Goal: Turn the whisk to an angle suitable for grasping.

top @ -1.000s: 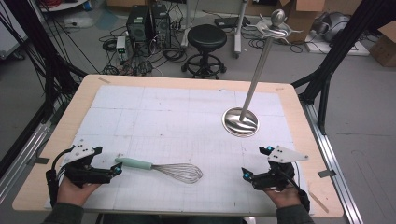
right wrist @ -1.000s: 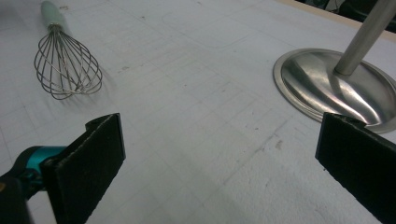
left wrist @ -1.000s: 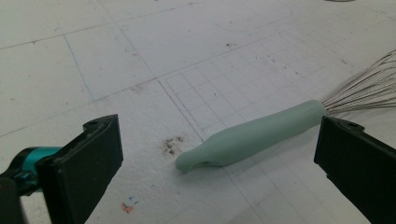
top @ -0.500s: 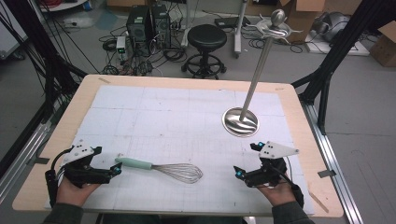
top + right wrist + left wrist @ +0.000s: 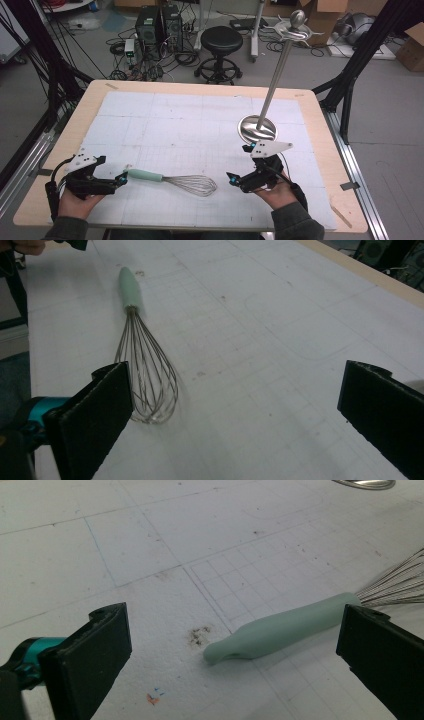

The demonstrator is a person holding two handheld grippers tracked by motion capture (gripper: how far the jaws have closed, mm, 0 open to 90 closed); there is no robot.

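**Whisk pick-up: nothing gripped yet**

White gridded mat (image 5: 200, 125) on a wooden table. Whisk (image 5: 172, 180) lies flat near its front edge, untouched. Left gripper (image 5: 119, 181), jaws apart, sits at the whisk's mint handle (image 5: 285, 630); right gripper (image 5: 234, 180), jaws apart, points at its wire end. Steel stand (image 5: 257, 127) stands beyond. Grasp and lift remain.
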